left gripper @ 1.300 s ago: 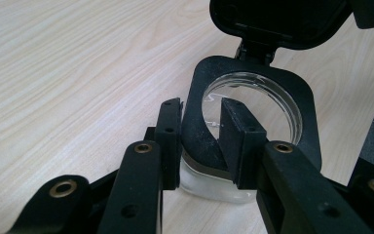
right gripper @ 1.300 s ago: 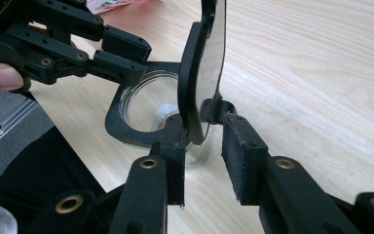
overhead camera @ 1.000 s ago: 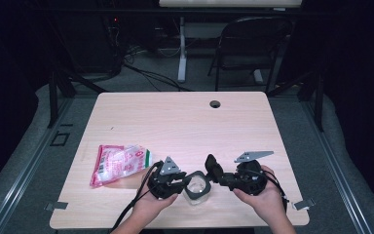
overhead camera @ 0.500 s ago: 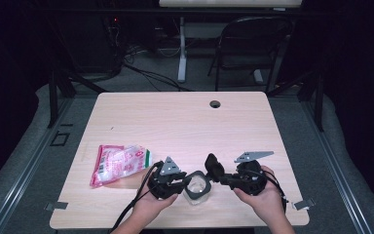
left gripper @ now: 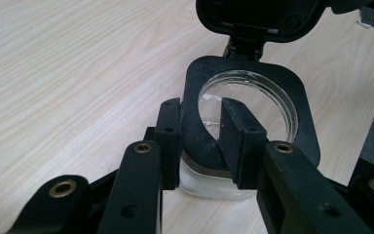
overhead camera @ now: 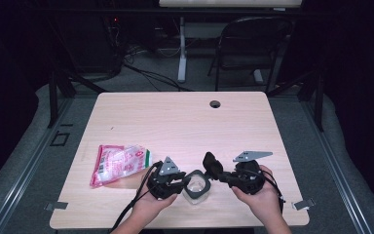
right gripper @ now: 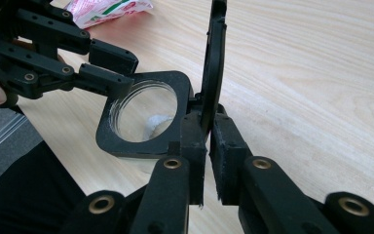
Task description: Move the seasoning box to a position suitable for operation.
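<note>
Nearest me, close to the front edge of the surface (overhead camera: 253, 126), I have a small clear container (overhead camera: 195, 187) with a black, rounded-square collar around a round mouth; through the mouth I see a little white stuff at the bottom. It stands between my two grippers. Its black lid (right gripper: 213, 63) is hinged to the collar and stands up on edge, swung open.

My left gripper (left gripper: 202, 141) is closed on the container's rim, one jaw outside the collar and the other reaching into the mouth, so the black collar is pinched between them. My right gripper (right gripper: 207, 161) has just been closing its jaws, and the upright lid sits between them, clamped near the hinge.

A bit farther out to the left, apart from the container, lies a flat plastic packet (overhead camera: 119, 163) in red and white with a green patch at one end. It carries print, but I cannot read any of it. I find no readable writing on the container either.
</note>
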Motion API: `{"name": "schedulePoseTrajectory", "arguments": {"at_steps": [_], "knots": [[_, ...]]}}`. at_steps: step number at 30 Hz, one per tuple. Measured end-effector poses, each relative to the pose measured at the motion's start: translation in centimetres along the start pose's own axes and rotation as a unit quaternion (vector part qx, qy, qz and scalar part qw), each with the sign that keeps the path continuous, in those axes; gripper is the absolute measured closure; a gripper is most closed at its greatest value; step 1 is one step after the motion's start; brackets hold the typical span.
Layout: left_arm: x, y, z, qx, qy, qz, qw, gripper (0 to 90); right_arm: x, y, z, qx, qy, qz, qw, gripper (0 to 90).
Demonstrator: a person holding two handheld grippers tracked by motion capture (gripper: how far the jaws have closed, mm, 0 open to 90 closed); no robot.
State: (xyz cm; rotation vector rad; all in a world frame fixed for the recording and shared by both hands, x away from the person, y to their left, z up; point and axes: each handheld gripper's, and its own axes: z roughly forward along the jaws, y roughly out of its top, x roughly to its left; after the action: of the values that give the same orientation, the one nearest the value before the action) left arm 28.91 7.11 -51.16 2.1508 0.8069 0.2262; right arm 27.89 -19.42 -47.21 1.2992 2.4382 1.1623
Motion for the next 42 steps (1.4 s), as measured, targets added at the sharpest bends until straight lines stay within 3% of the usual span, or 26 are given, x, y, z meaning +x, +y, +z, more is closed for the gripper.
{"name": "schedulePoseTrajectory", "arguments": {"at_steps": [24,38,42], "knots": [[-0.1,-0.5,-0.6,-0.005,0.0,-0.009,0.9999,70.4,-0.5,1.3,1.8,-0.025,-0.01,0.003,0.9996,86.1],[-0.2,-0.8,-0.9,-0.009,0.001,-0.014,0.9999,70.1,-0.6,1.7,2.6,-0.038,-0.004,0.008,0.9993,85.7],[-0.2,-0.8,-1.0,-0.009,0.005,-0.013,0.9999,68.3,-0.7,1.7,2.4,-0.035,0.001,0.011,0.9993,80.7]]}}
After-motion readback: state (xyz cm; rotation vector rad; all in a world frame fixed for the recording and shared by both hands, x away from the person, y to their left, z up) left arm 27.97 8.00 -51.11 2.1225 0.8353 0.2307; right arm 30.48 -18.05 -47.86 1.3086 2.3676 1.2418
